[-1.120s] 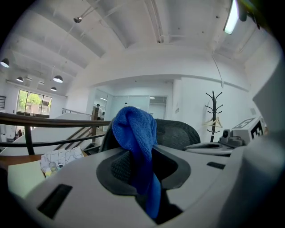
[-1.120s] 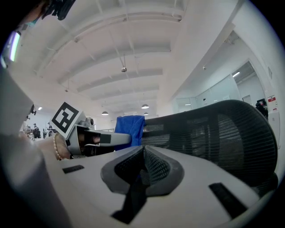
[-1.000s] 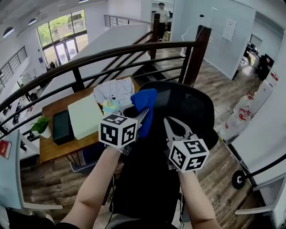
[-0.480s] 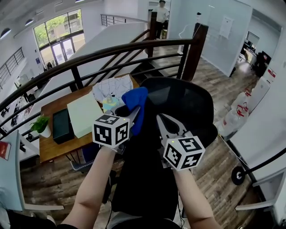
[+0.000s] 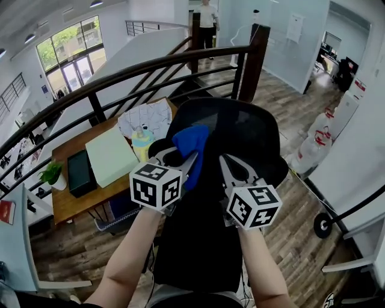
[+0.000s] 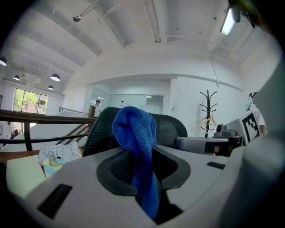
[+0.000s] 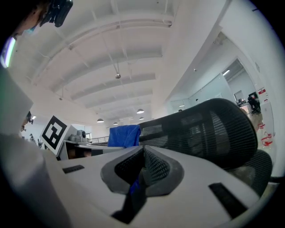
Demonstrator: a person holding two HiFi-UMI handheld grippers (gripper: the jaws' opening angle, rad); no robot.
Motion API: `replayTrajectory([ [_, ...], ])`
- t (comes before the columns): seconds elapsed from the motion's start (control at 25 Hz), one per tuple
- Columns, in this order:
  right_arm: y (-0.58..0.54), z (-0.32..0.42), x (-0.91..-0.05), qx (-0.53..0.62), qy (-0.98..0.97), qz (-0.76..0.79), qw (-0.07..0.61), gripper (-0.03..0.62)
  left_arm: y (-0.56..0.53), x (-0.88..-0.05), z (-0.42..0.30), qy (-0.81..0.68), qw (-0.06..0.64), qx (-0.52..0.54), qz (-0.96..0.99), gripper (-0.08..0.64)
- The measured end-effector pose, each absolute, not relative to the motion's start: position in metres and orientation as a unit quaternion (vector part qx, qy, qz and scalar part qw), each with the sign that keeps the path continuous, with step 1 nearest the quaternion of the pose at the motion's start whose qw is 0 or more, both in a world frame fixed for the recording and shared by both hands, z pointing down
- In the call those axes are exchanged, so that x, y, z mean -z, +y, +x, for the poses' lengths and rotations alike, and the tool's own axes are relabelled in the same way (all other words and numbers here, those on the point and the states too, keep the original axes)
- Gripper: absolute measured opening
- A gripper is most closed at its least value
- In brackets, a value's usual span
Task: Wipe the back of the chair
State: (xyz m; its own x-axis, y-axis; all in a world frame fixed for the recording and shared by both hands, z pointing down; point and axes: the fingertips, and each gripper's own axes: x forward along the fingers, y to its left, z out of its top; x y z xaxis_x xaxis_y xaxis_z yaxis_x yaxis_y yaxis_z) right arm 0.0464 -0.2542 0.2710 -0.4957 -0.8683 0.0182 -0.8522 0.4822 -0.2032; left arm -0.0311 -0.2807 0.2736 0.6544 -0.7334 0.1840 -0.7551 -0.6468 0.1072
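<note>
The black mesh chair back (image 5: 246,135) fills the middle of the head view, just beyond both grippers. My left gripper (image 5: 182,161) is shut on a blue cloth (image 5: 192,143), which bunches above the jaws against the chair back's upper left edge. The left gripper view shows the cloth (image 6: 133,129) pinched in that gripper (image 6: 143,167), with the chair back (image 6: 171,129) right behind it. My right gripper (image 5: 229,161) is beside it to the right, jaws together, over the mesh. In the right gripper view this gripper (image 7: 143,156) is shut, with the chair back (image 7: 209,129) and the cloth (image 7: 124,136) beyond.
A dark curved railing (image 5: 120,78) runs behind the chair. Beyond and below it is a wooden table (image 5: 72,201) with a pale green board (image 5: 108,156), a black box (image 5: 78,171), papers and a bottle (image 5: 141,143). White sacks (image 5: 313,150) lie at the right. A person (image 5: 206,18) stands far back.
The left gripper with the blue cloth slid left along the chair back's top, then back to the right. The right gripper stayed beside it, shut.
</note>
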Motion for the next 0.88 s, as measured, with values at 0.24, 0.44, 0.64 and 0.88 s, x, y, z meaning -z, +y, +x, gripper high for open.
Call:
replayTrajectory([
  [0.24, -0.244, 0.103, -0.289, 0.110, 0.830, -0.545, 0.051, 0.031, -0.264, -0.296, 0.032, -0.355, 0.072, -0.090, 0.928, 0.101],
  [0.44, -0.232, 0.158, -0.313, 0.134, 0.795, -0.589, 0.058, 0.031, -0.244, -0.327, 0.101, -0.288, 0.082, -0.121, 0.946, 0.100],
  [0.64, -0.220, 0.215, -0.336, 0.150, 0.761, -0.629, 0.061, 0.031, -0.229, -0.355, 0.161, -0.239, 0.102, -0.134, 0.956, 0.100],
  [0.88, -0.205, 0.273, -0.358, 0.170, 0.715, -0.675, 0.064, 0.031, -0.219, -0.383, 0.225, -0.179, 0.128, -0.149, 0.964, 0.101],
])
